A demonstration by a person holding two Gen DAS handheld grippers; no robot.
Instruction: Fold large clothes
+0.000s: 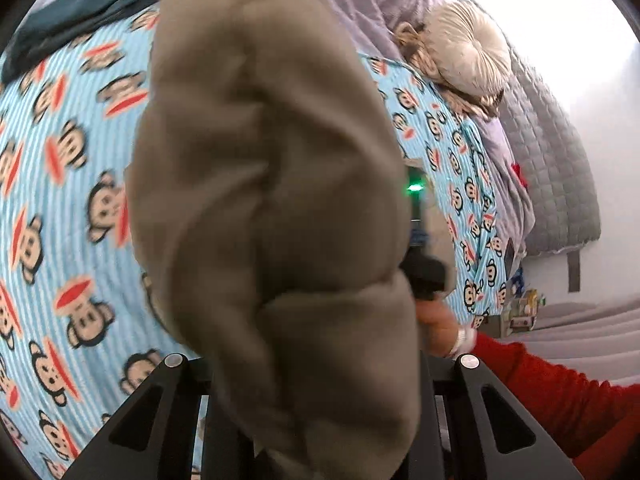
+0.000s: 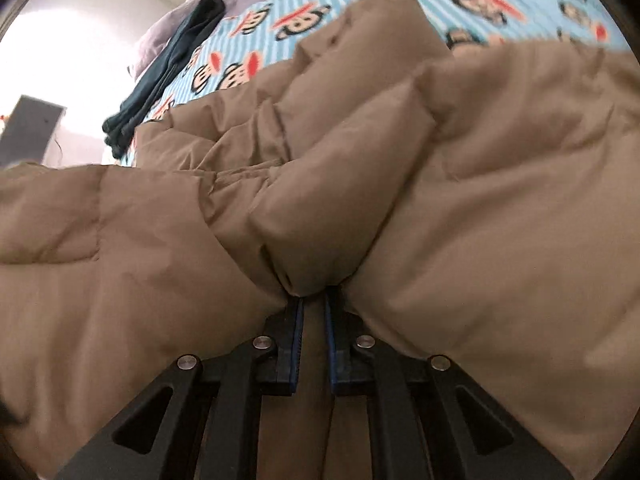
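A: Status, mid-fold. Tan padded coat (image 2: 400, 168) lies partly spread on the monkey-print bedsheet (image 1: 60, 200). Right gripper (image 2: 314, 300) is clamped on a pinch of the coat's quilted fabric; both blue-lined fingers (image 2: 297, 336) press a bunched seam between them

B: Left side?

A: Left gripper (image 1: 320, 420) has a thick fold of the same coat rising straight out of it and filling the middle of the left wrist view. The fingertips are buried under the cloth, so the grip is inferred: my judgement is it is closed on the coat, since the fabric stands up from the jaw line. The person's right hand (image 1: 440, 328), red sleeve, shows behind the fold

B: Step in hand?

A: Judged as carrying one edge or sleeve up and over the body of the coat. Fold not yet laid down

B: Next move calls for?

A: Both grips moving together so the padded layer lands flat on the spread part, not bunched. Puffy fabric will likely spring back; press before release. Keep clear of the dark teal garment (image 2: 168, 64) at the sheet's edge and the beige cushion (image 1: 464, 52) near the head of the bed
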